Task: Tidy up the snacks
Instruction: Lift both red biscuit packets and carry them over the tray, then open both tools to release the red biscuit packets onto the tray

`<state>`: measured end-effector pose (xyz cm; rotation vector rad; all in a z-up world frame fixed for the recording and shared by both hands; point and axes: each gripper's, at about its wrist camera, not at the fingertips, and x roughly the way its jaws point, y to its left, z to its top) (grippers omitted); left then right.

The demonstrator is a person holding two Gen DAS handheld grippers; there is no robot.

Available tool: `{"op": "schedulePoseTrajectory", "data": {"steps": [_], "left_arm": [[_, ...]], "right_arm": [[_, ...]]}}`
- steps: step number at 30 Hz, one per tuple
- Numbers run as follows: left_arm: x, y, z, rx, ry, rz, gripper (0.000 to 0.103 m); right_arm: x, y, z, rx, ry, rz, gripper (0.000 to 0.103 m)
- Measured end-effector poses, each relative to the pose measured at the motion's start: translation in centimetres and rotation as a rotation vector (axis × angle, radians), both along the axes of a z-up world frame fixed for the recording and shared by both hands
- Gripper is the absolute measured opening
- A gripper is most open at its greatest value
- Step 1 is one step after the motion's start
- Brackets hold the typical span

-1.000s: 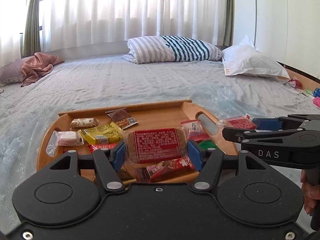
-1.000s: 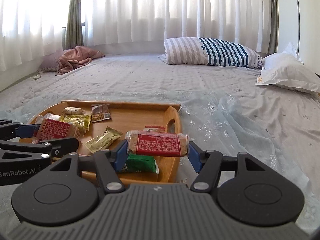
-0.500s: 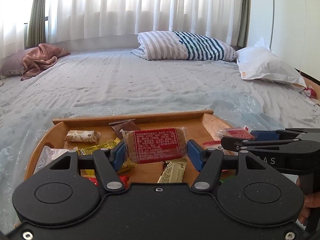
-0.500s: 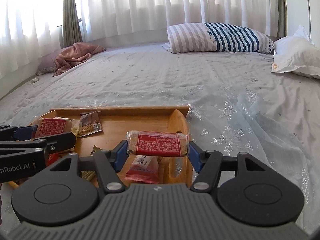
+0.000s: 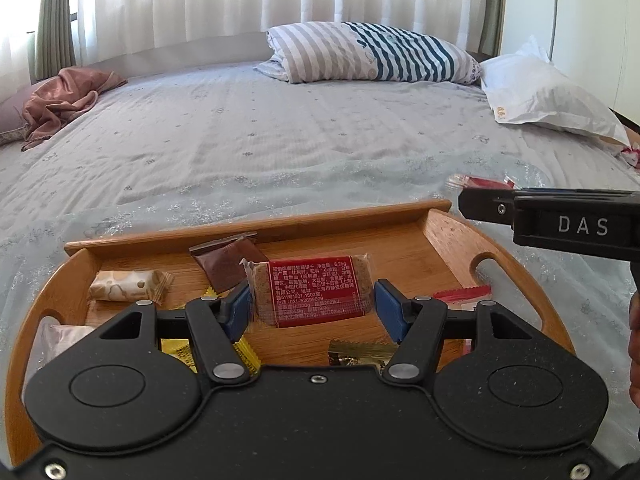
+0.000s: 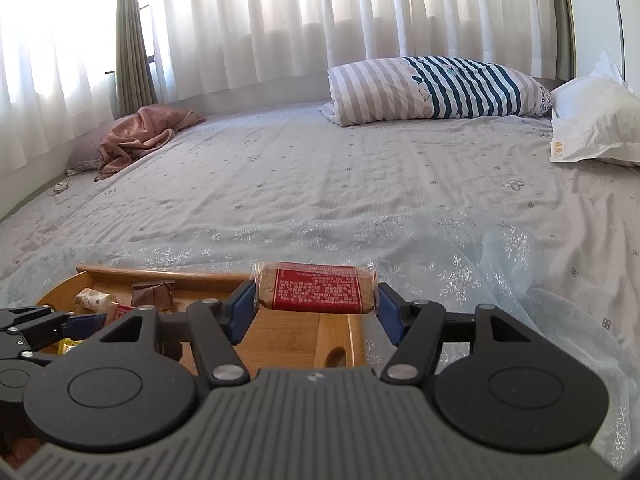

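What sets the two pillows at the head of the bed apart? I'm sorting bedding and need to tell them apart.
The striped pillow carries grey and dark teal bands; the white pillow is plain apart from a small motif at one corner. The striped pillow lies nearer the middle of the bed, the white pillow at the right side. The striped pillow looks plump and smooth, the white pillow crumpled. Both rest on the grey bedspread.

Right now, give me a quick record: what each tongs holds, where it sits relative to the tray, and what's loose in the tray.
left tongs: shut on a red-label biscuit, above the tray floor
right tongs: shut on a second red-label biscuit, near the tray's far right corner
tray: wooden, on the bed
loose in tray: brown packet, cream packet, yellow packets, red packet
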<state>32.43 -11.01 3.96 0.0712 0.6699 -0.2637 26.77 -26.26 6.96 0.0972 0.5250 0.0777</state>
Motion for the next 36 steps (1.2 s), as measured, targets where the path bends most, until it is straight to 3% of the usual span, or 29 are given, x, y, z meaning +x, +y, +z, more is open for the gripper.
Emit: {"op": "schedulePoseTrajectory", "data": {"steps": [3, 8, 26, 31, 33, 36], "left_arm": [[1.1, -0.5, -0.4, -0.002, 0.026, -0.005, 0.061], [2.1, -1.5, -1.2, 0.061, 0.039, -0.016, 0.062], [2.6, -1.3, -1.2, 0.063, 0.051, 0.012, 0.071], [0.6, 0.7, 0.7, 0.035, -0.003, 0.065, 0.079], [-1.3, 1.9, 1.5, 0.009, -0.042, 0.089, 0.089], [-4.4, 3.7, 2.4, -0.036, -0.065, 0.091, 0.090]], "right_arm": [[0.2, -0.1, -0.1, 0.026, -0.007, 0.005, 0.067], [0.5, -0.4, -0.6, 0.043, 0.001, 0.017, 0.067], [0.1, -0.4, -0.2, 0.040, -0.019, 0.022, 0.066], [0.7, -0.3, 0.2, 0.023, -0.016, 0.030, 0.067], [1.2, -0.1, 0.2, 0.014, -0.007, 0.043, 0.067], [2.3, 0.7, 0.0, 0.006, 0.020, 0.079, 0.067]]}}
